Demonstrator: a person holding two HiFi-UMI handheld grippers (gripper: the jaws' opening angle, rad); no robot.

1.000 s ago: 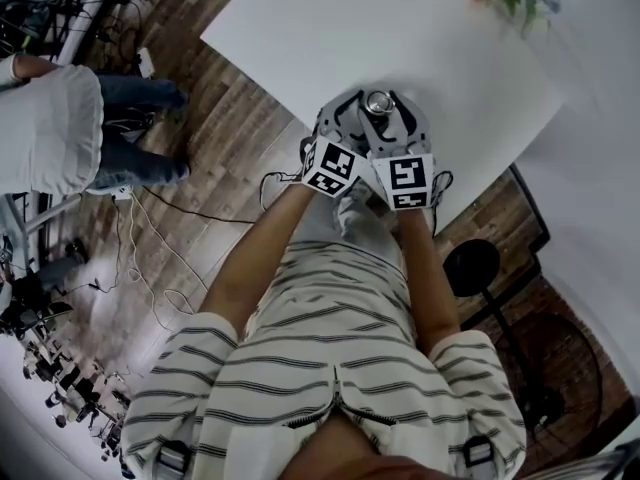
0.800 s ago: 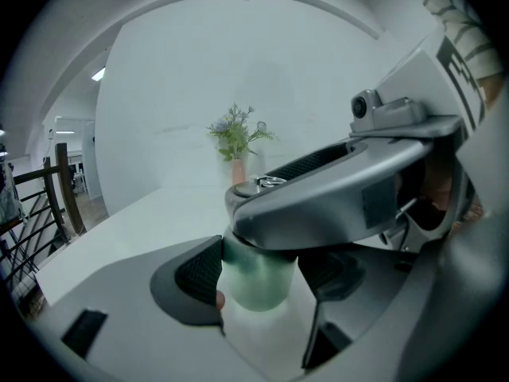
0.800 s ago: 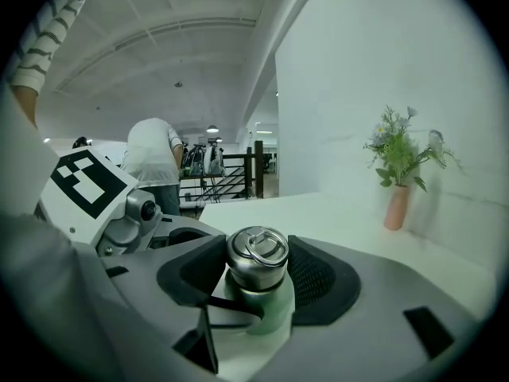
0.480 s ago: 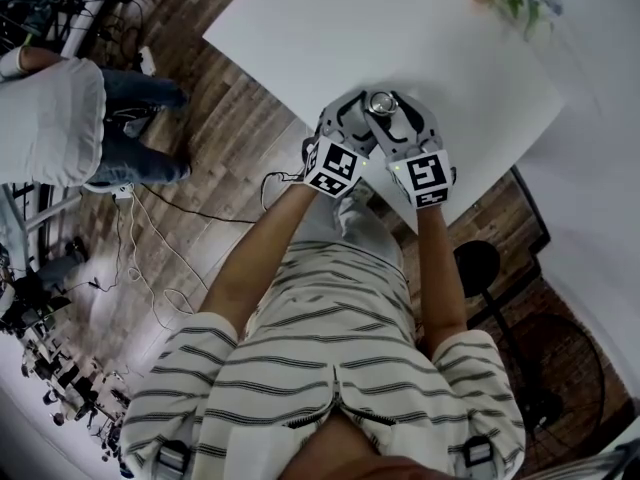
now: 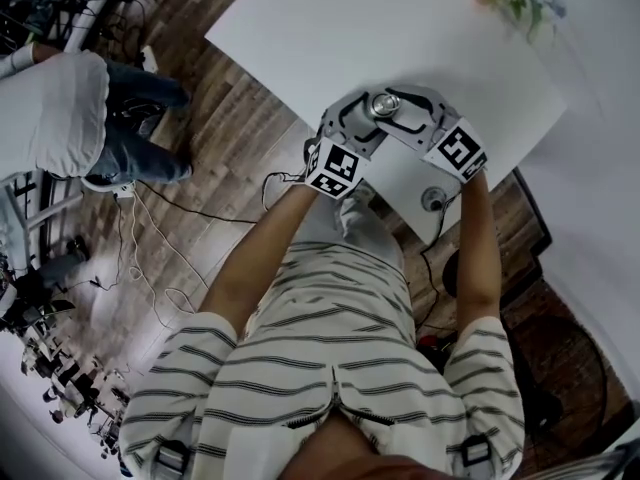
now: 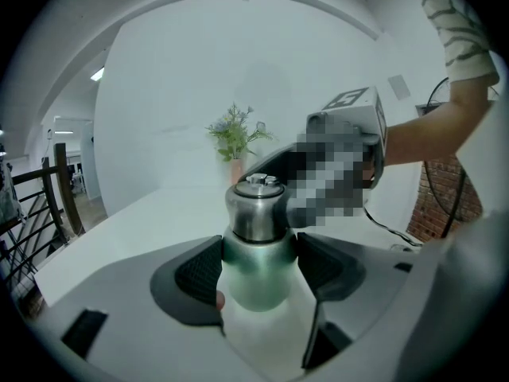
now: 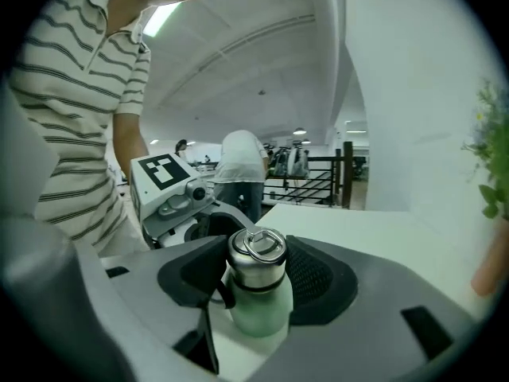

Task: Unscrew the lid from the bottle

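While the left gripper (image 6: 258, 267) clamps it | bottle (image 7: 259, 307) upright; lid (image 7: 256, 263) topmost

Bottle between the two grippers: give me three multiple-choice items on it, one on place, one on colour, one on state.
1. Where does the bottle stand?
A. on the floor
B. on the white table
C. on a chair

2. Its body is:
A. red
B. black
C. pale green

3. The lid is:
A. on the bottle
B. lying on the table
C. missing

Answers:
1 B, the head view shows white tabletop all round it.
2 C, both gripper views show pale green below the lid.
3 A, the silver lid caps the neck in both gripper views.
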